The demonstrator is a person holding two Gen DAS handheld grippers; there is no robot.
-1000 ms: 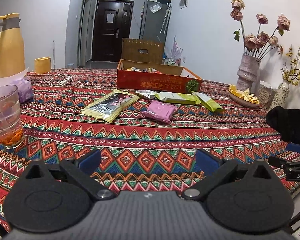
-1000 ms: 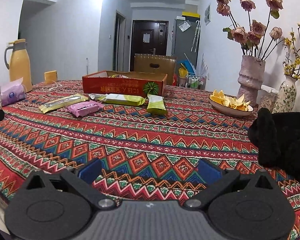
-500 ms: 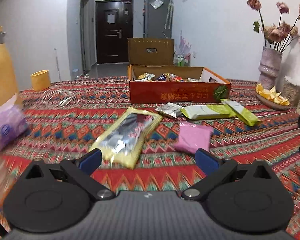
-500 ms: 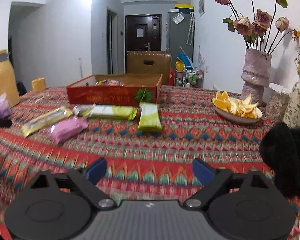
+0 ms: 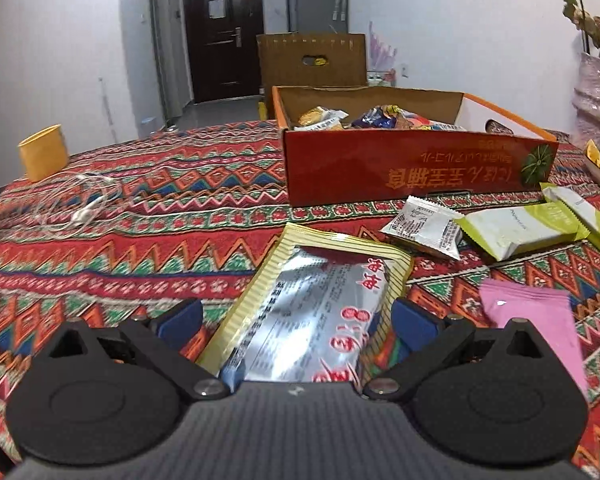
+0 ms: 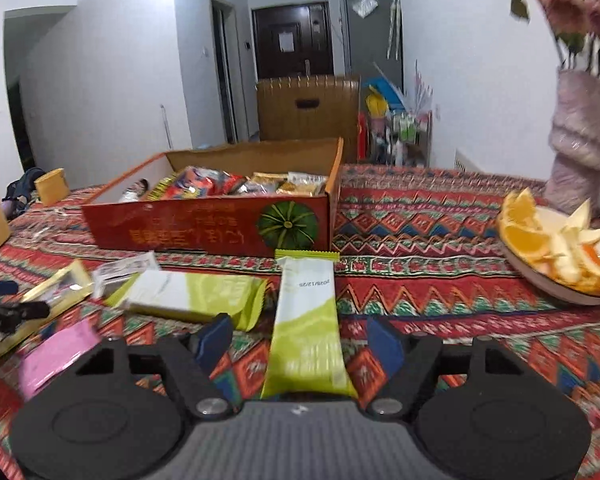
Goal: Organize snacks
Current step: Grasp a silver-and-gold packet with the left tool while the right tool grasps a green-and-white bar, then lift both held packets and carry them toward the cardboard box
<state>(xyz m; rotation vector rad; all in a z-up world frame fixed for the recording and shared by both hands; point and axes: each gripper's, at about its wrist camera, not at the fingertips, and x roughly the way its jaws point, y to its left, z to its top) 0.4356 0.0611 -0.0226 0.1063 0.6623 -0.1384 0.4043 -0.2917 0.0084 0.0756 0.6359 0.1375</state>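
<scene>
A long yellow-and-silver snack packet (image 5: 320, 280) lies flat on the patterned tablecloth, its near half between the fingers of my left gripper (image 5: 296, 322), which is open and clear of it. In the right wrist view a green-and-white packet (image 6: 306, 312) lies lengthwise between the blue pads of my right gripper (image 6: 300, 340). Those jaws are closing, with a gap still showing on both sides. Beyond both stands the red cardboard box (image 5: 412, 168) (image 6: 204, 228), which holds several wrapped snacks. A pink packet (image 5: 532, 320), a small grey packet (image 5: 424, 226) and another green packet (image 6: 192, 296) lie loose nearby.
A plate of orange slices (image 6: 540, 280) sits at the right, with a pink vase (image 6: 580, 148) behind it. A yellow cup (image 5: 44, 158) and a white earphone cable (image 5: 80, 208) lie at the far left. The left gripper's tip (image 6: 4, 308) shows at the right view's left edge.
Both grippers have moved forward across the table to the loose snacks. The left now straddles the yellow packet, the right the green-and-white one, and the right jaws have narrowed.
</scene>
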